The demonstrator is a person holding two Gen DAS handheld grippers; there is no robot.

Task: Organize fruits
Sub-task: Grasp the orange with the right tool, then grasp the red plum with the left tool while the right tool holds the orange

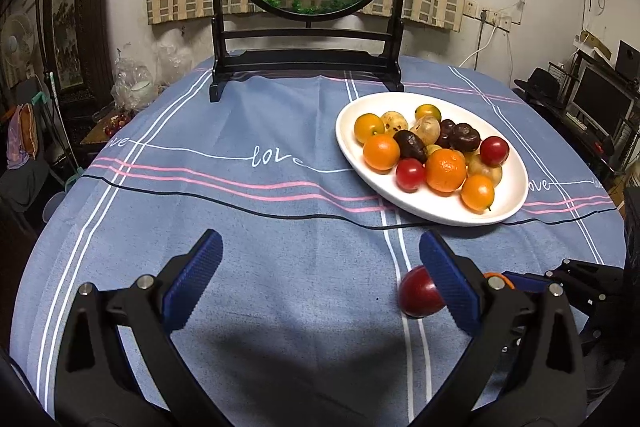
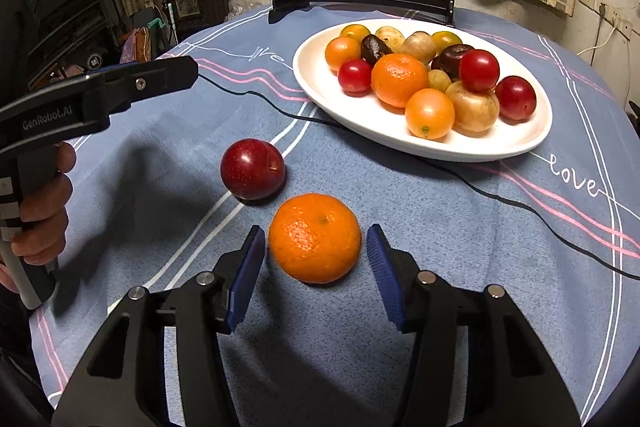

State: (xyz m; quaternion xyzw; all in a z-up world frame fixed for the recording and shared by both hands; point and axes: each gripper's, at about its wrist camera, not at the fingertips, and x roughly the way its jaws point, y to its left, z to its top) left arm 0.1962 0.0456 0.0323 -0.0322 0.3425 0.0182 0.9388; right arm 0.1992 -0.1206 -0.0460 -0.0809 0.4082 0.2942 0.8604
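here the left hand-held gripper hangs over the blue tablecloth on the table with its jaws wide apart and nothing between them. one red plum lies loose on the cloth just beside its right finger. the right hand-held gripper has its jaws partly open around one loose mandarin, a thin gap at each pad, not gripping. farther back, right of the plum, one white oval plate holds the remaining piled fruit, including three red plums.

Black tongs with ribbed blue pads, silver screws, white "GenRobot.AI" lettering.
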